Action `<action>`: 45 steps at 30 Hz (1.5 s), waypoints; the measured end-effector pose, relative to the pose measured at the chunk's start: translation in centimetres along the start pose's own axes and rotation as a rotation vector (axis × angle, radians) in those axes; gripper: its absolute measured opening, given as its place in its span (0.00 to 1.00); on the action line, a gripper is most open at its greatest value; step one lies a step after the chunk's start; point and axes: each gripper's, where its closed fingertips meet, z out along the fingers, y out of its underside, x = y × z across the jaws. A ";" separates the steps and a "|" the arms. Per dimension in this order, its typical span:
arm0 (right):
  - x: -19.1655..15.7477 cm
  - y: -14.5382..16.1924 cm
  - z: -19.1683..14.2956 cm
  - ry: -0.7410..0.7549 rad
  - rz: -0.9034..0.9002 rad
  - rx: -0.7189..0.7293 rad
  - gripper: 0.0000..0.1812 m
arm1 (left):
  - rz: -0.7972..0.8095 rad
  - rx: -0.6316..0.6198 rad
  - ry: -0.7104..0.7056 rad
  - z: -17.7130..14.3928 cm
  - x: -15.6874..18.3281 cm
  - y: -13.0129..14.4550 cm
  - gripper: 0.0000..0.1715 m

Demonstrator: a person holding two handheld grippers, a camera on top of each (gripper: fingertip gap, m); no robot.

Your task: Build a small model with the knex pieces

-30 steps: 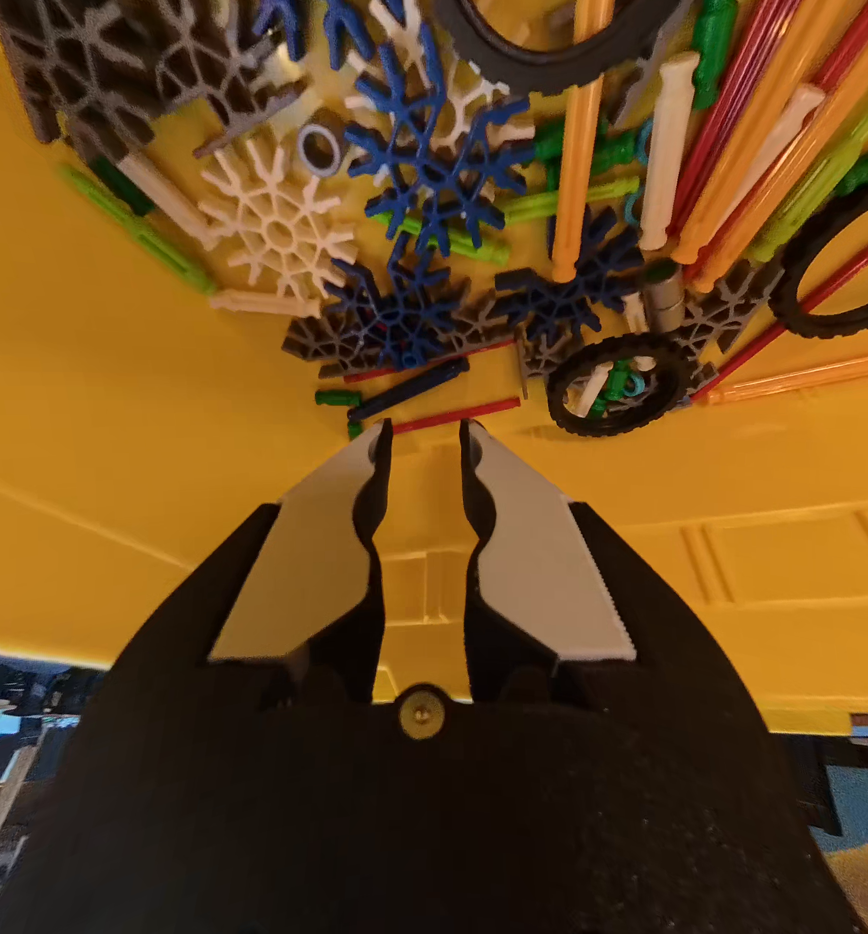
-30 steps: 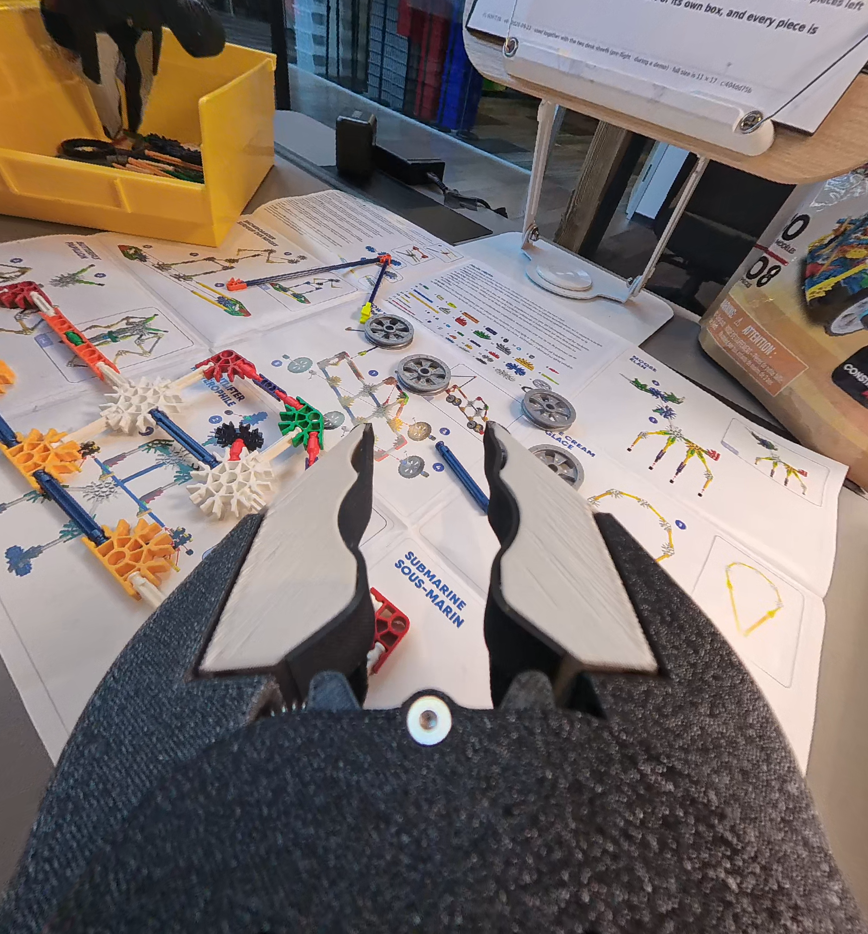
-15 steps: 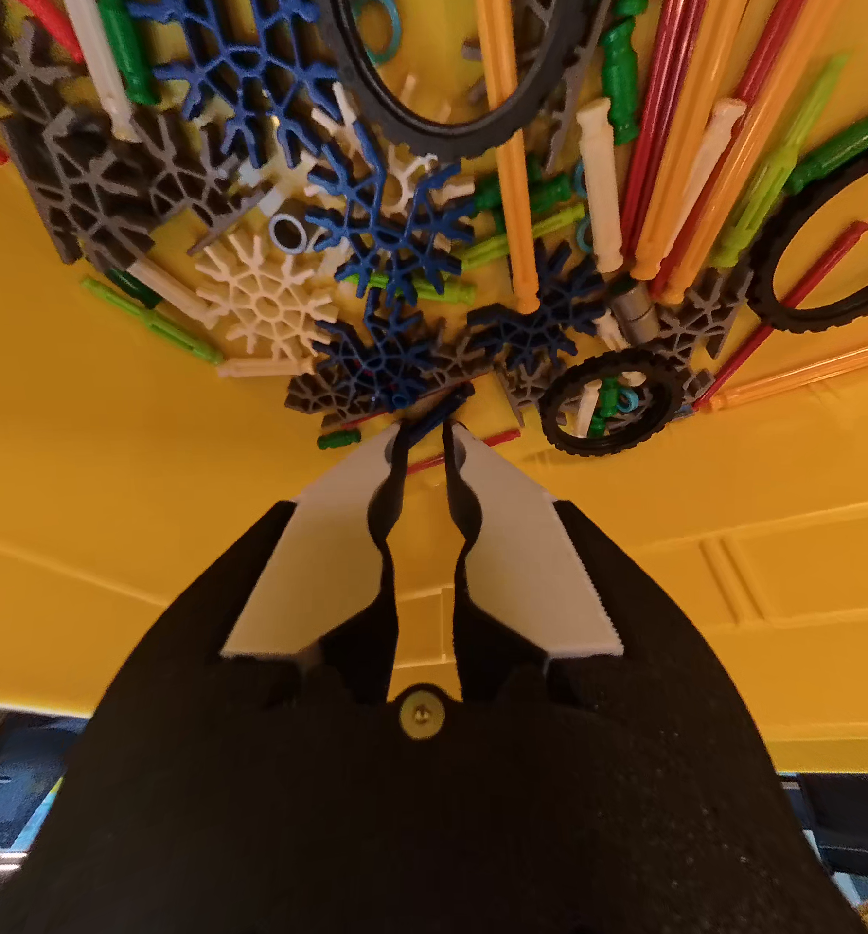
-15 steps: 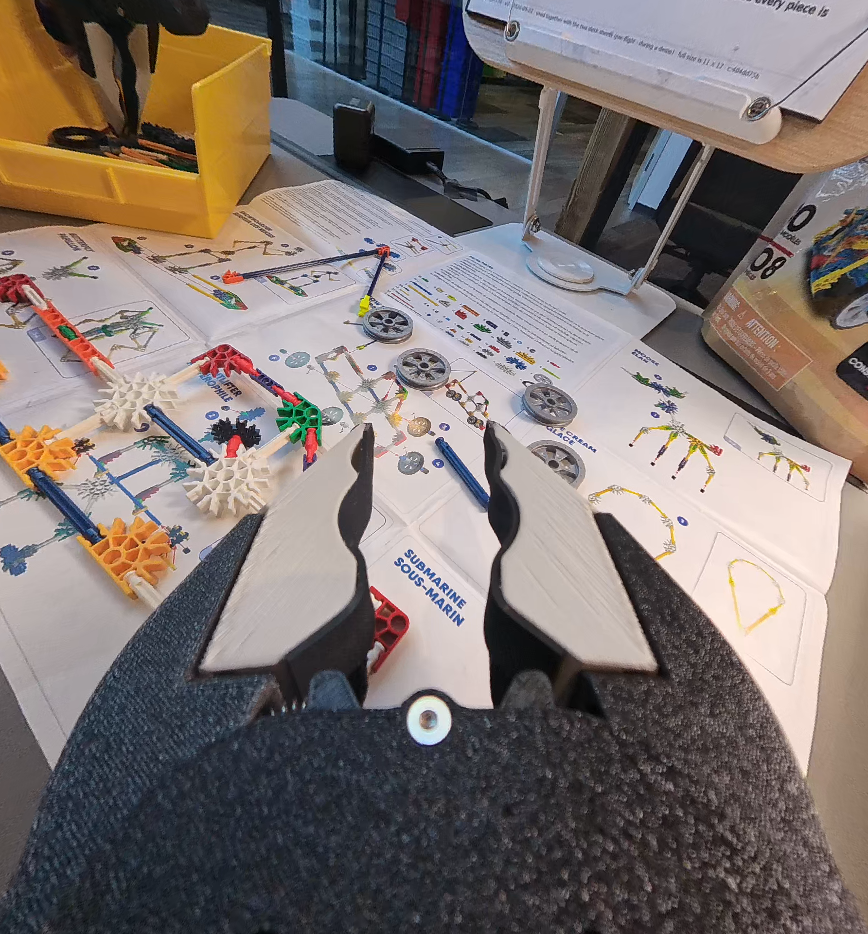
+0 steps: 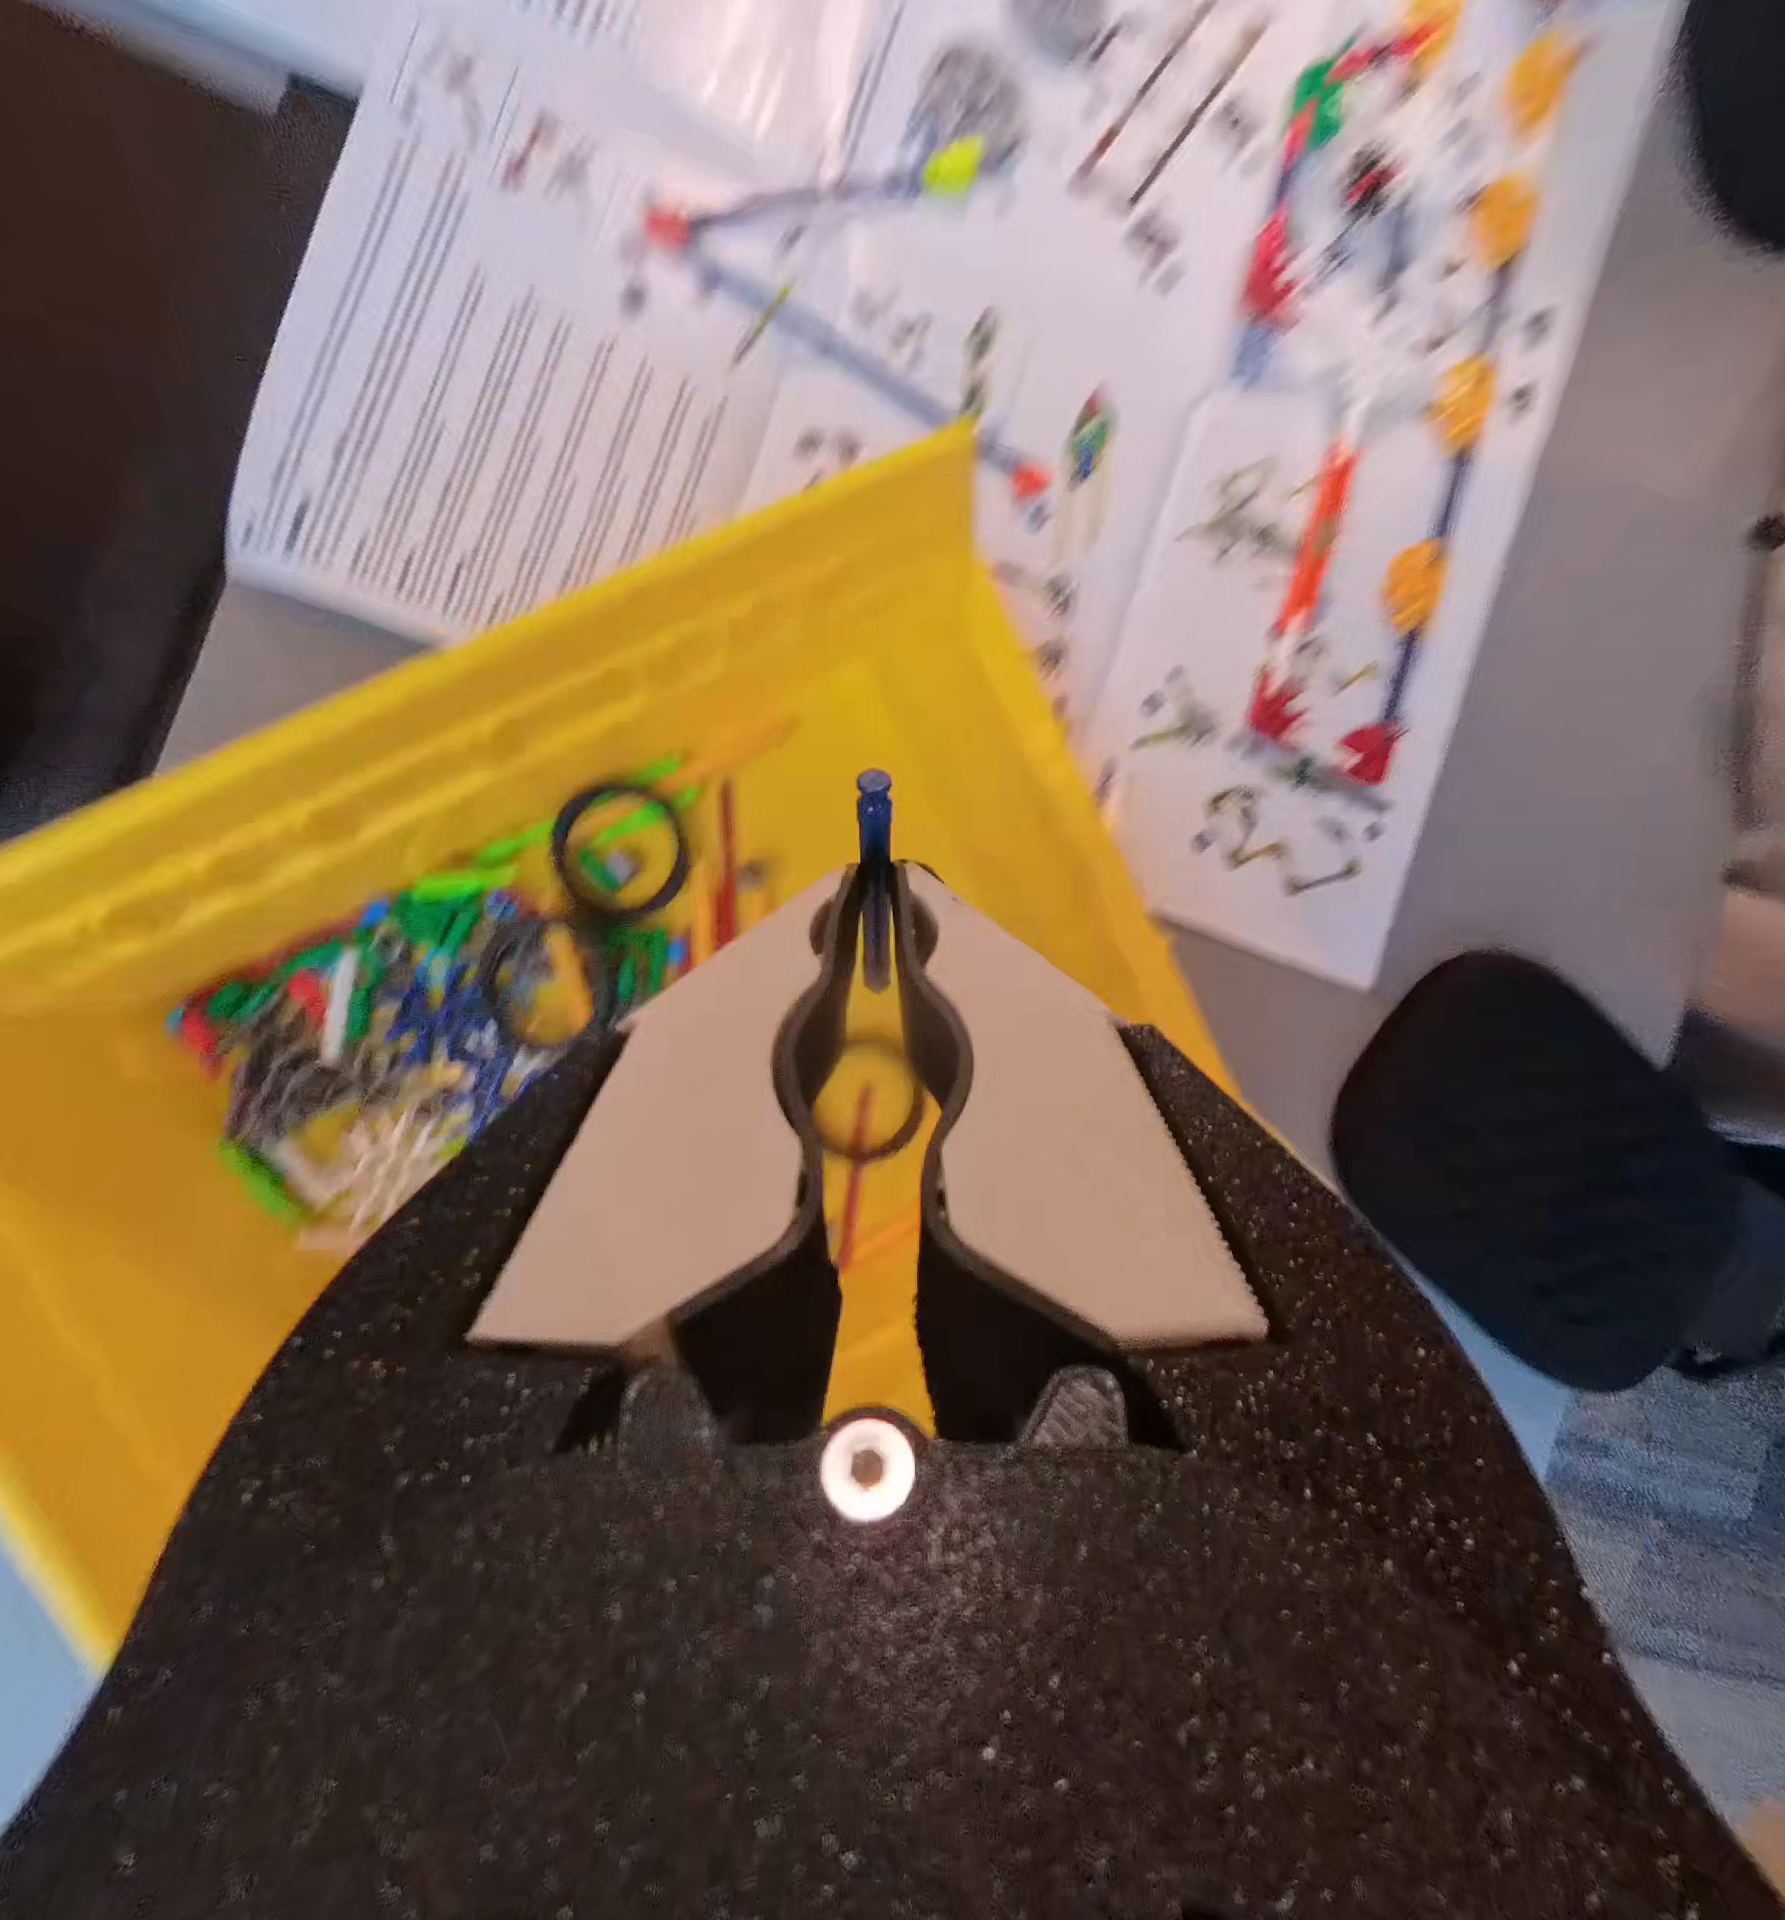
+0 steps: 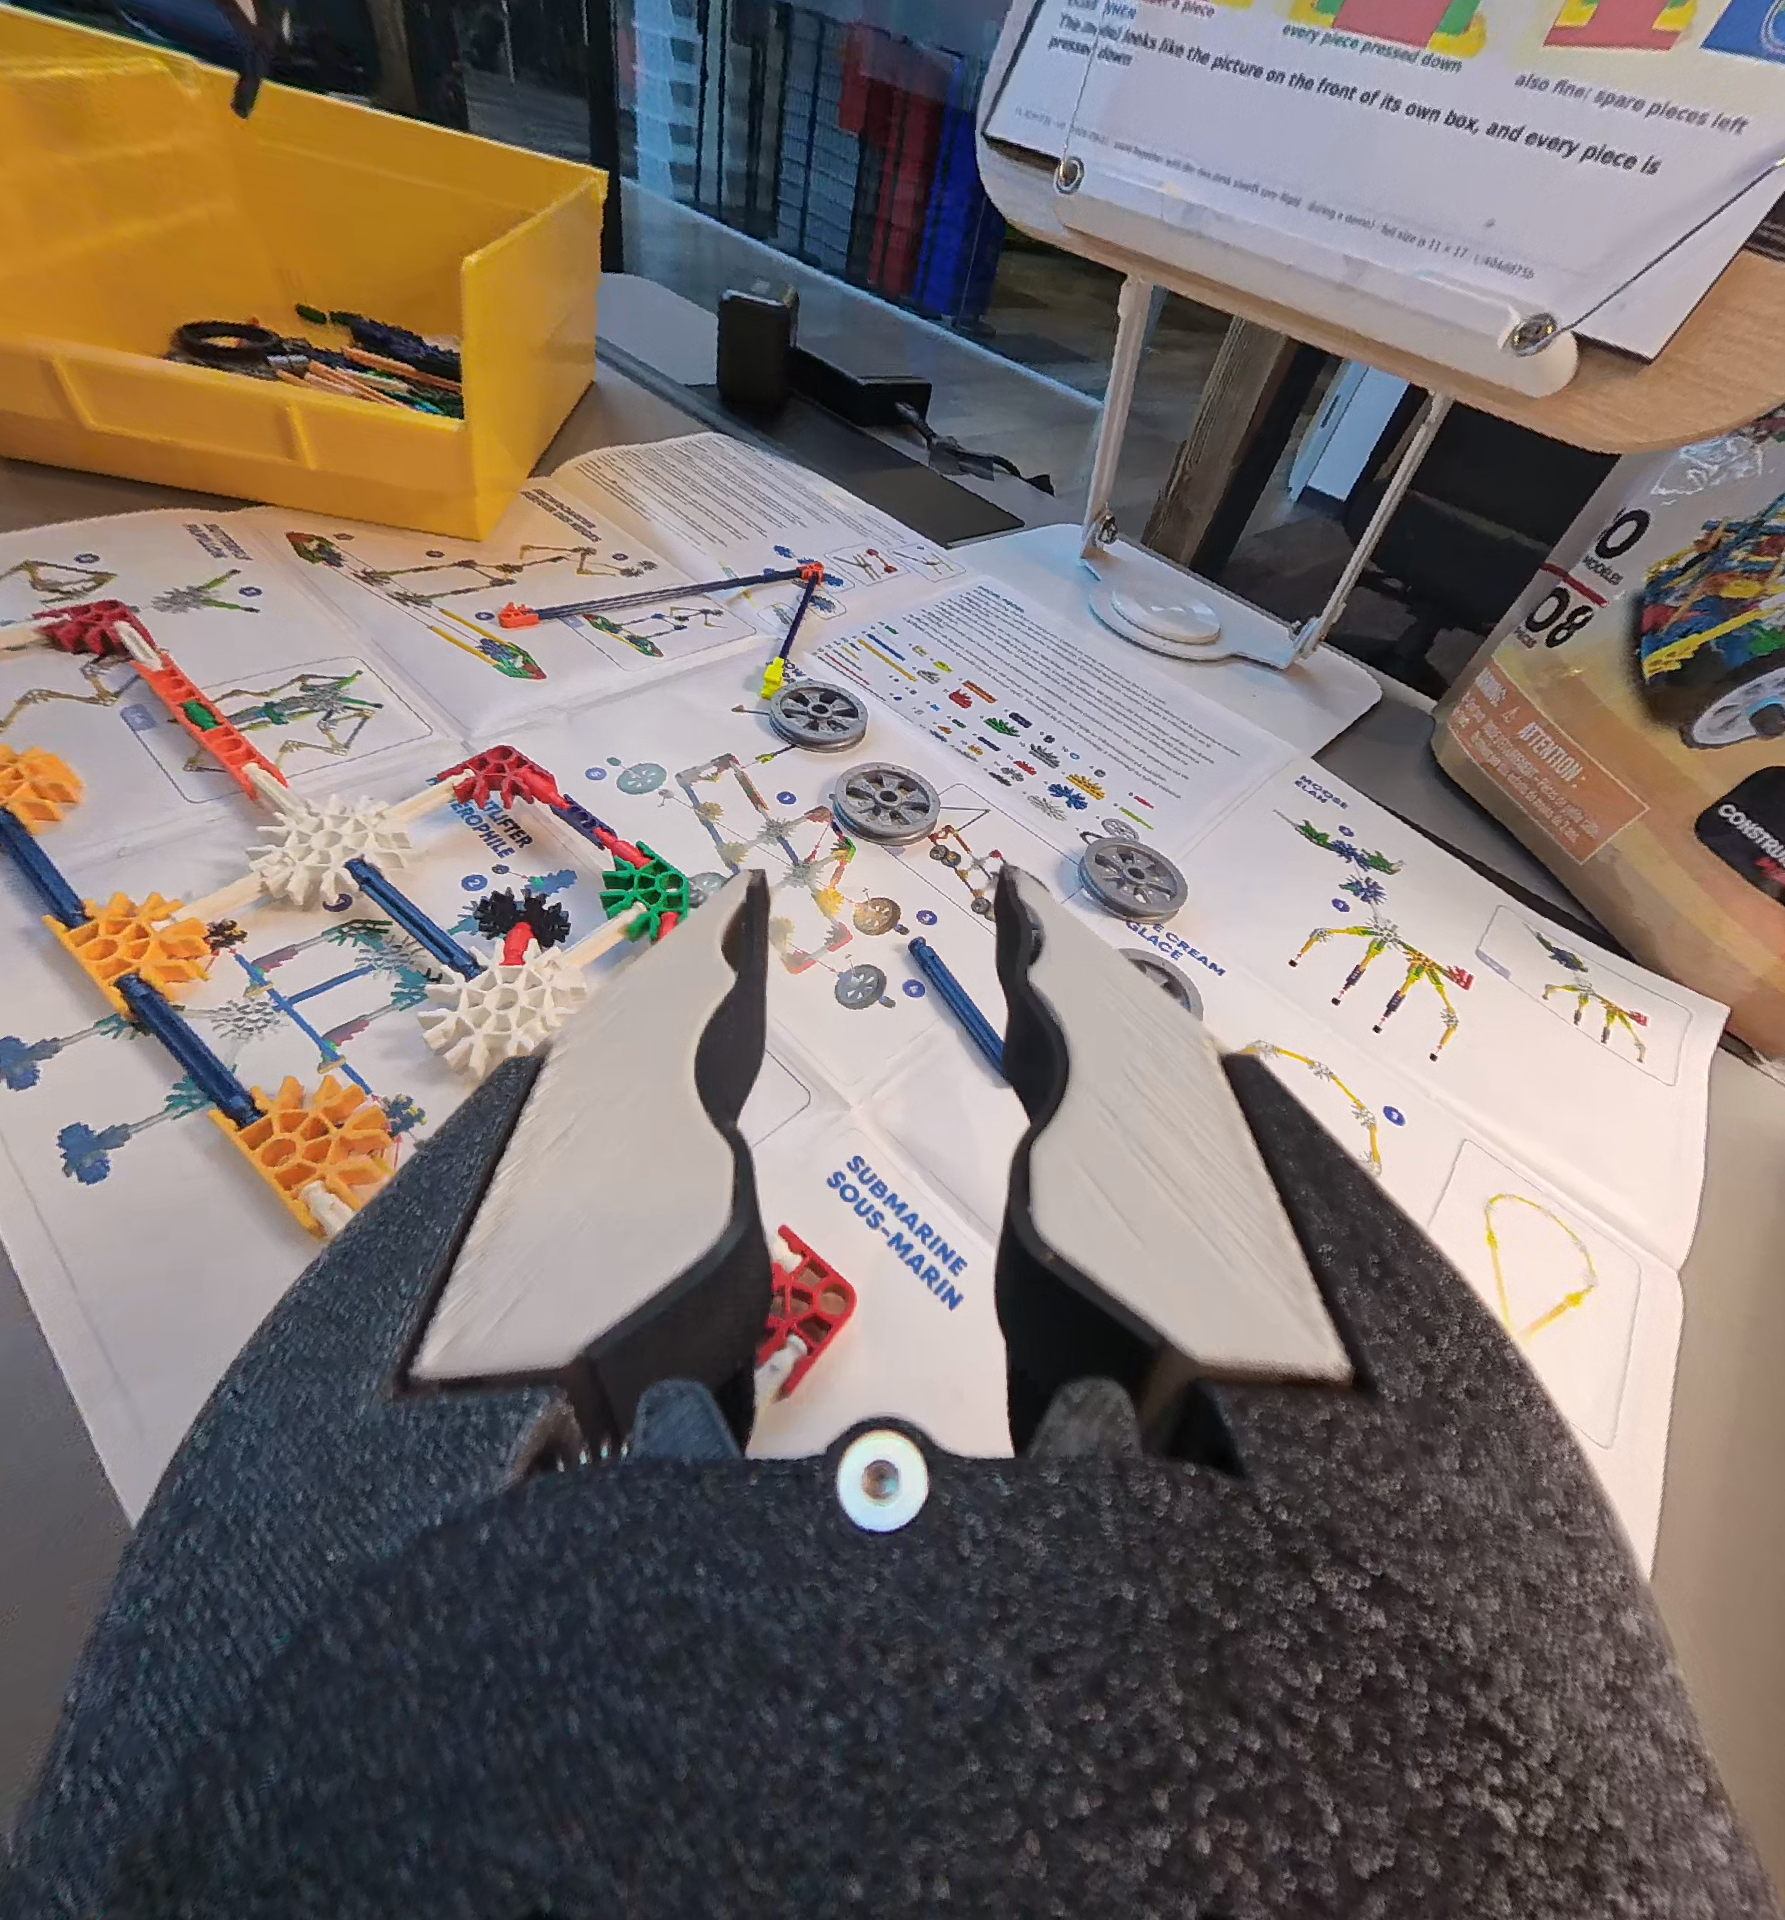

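Two grippers were in play, and we had each one doing its own thing. Our left gripper [image 5: 872,883] had its jaws pinched tight on a short dark blue plastic rod [image 5: 872,831], which stuck out past the tips with its rounded end pointing away from us. It hung above the yellow plastic parts bin [image 5: 555,675], over the bin's near right corner, with the jumbled pile of coloured rods, snowflake connectors and black rubber tyre rings [image 5: 431,987] lying on the bin floor to the left of the rod. That view was pretty blurry, so we couldn't make out much more.

Our right gripper [image 6: 877,894] had its jaws spread wide with nothing between them, hovering over the big white fold-out instruction sheet [image 6: 1231,1122] that ran out from the front of the bin. A second blue rod [image 6: 955,1003] lay on the sheet just under the right finger. Four grey spoked plastic wheels [image 6: 886,802] sat on the sheet beyond the tips, and the half-built frame of blue rods with orange, white, red and green connectors [image 6: 327,847] lay on the sheet in front of the bin. A small red connector [image 6: 807,1304] peeked out beneath the left finger.
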 end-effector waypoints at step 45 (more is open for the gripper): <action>-0.6 1.9 -0.6 -0.079 -0.002 -0.089 0.17 | 0.131 0.364 -0.238 18.6 11.6 -12.6 0.19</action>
